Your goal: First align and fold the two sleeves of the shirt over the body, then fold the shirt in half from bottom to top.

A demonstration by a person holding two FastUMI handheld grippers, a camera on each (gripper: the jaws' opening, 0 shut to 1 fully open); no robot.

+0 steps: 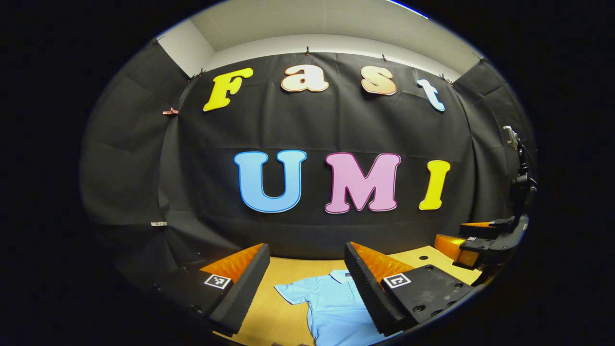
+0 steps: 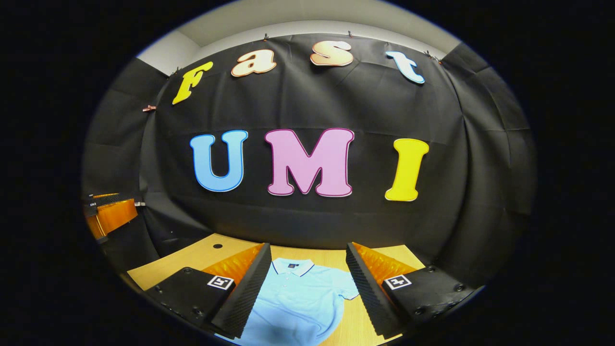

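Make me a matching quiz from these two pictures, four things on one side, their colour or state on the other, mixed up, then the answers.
Things:
1. shirt
2. table
3. left tool
4. shirt collar

Descriptions:
A. open, nothing between its fingers
B. light blue, spread flat, sleeves out
C. pale wood, with a small dark hole
D. trimmed with a dark line

Pairs: 1-B, 2-C, 3-A, 4-D

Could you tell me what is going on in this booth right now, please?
A light blue polo shirt lies flat on the wooden table, collar toward the back wall, sleeves spread and not yet folded. The left gripper and right gripper both hover open above it, touching nothing. Folding has not begun.
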